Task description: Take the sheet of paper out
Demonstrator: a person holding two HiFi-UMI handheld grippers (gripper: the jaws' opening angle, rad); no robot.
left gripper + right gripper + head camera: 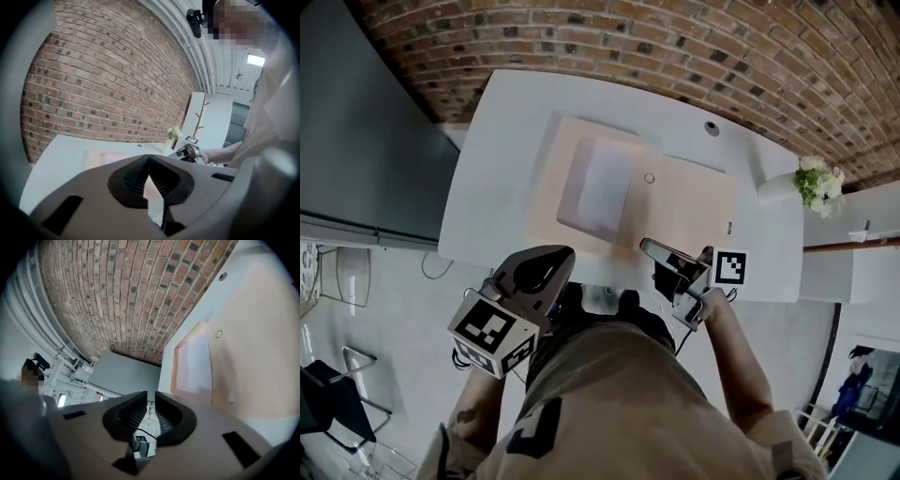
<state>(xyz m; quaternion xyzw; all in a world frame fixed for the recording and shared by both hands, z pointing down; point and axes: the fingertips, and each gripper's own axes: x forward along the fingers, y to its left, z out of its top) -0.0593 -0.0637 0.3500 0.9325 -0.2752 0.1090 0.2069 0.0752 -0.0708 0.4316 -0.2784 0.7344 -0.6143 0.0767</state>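
An open tan folder [694,202] lies on the white table [487,178]. On its left half rests a white sheet of paper [605,187], seemingly in a clear pocket. The sheet [199,364] and the folder [253,348] also show in the right gripper view. My right gripper [645,246] hovers over the folder's near edge, jaws shut with nothing between them [151,394]. My left gripper [567,255] is by the table's near edge, short of the folder, its tips meeting and empty [149,158]. From the left gripper view the folder [105,159] lies ahead and the right gripper [185,152] is at the right.
A white vase of flowers [814,183] stands at the table's right end. A round cable hole [712,128] sits near the far edge. A brick wall [675,47] runs behind, a grey panel [366,122] to the left, and a chair [337,394] on the floor.
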